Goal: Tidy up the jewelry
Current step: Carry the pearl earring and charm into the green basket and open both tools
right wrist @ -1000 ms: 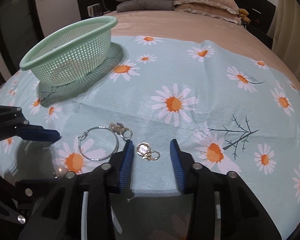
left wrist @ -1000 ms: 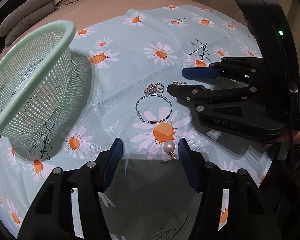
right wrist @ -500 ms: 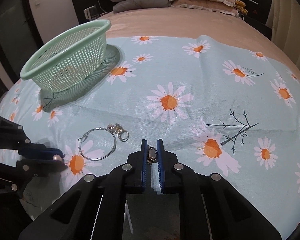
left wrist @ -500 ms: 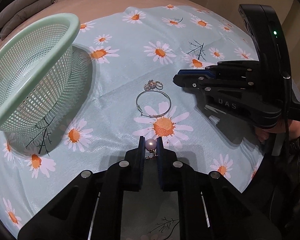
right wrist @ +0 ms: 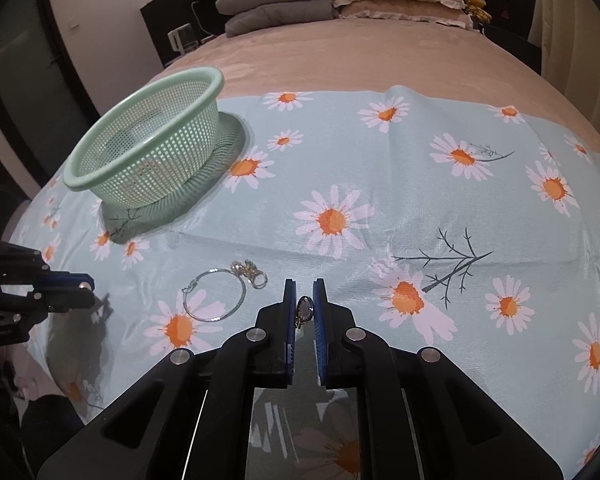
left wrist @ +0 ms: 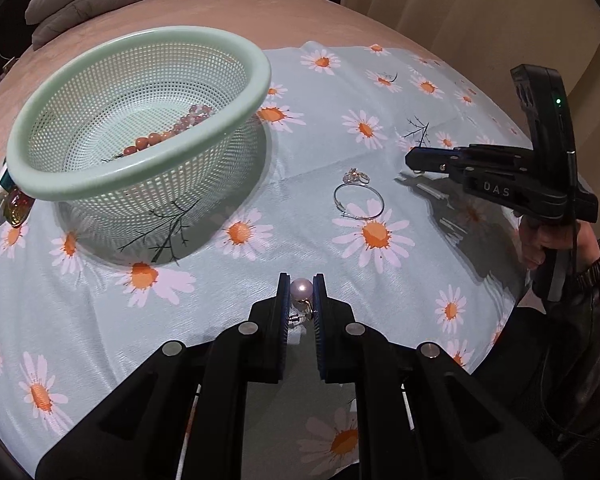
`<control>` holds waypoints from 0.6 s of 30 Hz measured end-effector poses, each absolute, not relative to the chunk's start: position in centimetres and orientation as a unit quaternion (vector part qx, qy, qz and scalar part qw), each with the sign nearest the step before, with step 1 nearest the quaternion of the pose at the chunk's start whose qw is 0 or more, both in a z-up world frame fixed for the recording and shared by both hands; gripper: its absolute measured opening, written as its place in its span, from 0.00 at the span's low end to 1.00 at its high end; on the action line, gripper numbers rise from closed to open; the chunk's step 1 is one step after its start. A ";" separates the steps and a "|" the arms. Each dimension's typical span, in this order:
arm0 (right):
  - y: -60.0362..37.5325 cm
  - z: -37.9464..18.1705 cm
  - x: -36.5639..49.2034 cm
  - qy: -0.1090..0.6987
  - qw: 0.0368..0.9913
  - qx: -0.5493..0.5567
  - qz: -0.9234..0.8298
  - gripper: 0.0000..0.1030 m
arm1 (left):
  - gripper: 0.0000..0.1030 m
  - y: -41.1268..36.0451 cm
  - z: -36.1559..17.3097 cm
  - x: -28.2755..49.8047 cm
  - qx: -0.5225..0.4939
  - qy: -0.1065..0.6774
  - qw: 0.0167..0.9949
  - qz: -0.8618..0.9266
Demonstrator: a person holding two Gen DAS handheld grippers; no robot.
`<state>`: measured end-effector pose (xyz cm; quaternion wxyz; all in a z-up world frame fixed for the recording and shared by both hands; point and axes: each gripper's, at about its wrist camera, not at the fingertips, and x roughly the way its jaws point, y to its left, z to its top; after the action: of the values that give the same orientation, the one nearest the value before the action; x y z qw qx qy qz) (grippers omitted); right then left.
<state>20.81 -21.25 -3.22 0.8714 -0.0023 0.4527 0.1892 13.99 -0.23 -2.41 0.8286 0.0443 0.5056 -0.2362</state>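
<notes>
Here the left tool [left wrist: 301, 288] pinches a smooth, round pearl earring [left wrist: 301, 289].

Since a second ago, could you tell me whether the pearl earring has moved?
Yes. The pearl earring, clamped in the left gripper, has left the daisy beside the hoop, toward the basket.

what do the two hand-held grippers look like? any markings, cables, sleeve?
Both matte black with blue finger pads and silver pivot bolts. The right hand-held gripper carries white "DAS" lettering, a green indicator light on its upright handle and a thin black cable. The left hand-held gripper matches it. Sleeve: dark, leather-like, ribbed cuff.
</notes>
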 end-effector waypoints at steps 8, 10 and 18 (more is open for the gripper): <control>-20.0 0.9 20.1 0.428 0.878 -0.019 0.215 0.08 | 0.11 2.6 0.1 13.2 0.042 0.482 0.844 -0.231; -19.6 2.2 19.7 0.416 0.881 -0.020 0.224 0.08 | 0.11 2.9 0.9 13.4 0.047 0.475 0.849 -0.228; -16.4 6.7 20.3 0.384 0.885 -0.040 0.259 0.08 | 0.11 4.5 4.8 14.5 0.067 0.444 0.867 -0.216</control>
<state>20.26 -16.36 6.65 0.8854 -0.0396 0.3837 0.2592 14.50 4.51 4.79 0.8672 0.0674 0.4438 -0.2158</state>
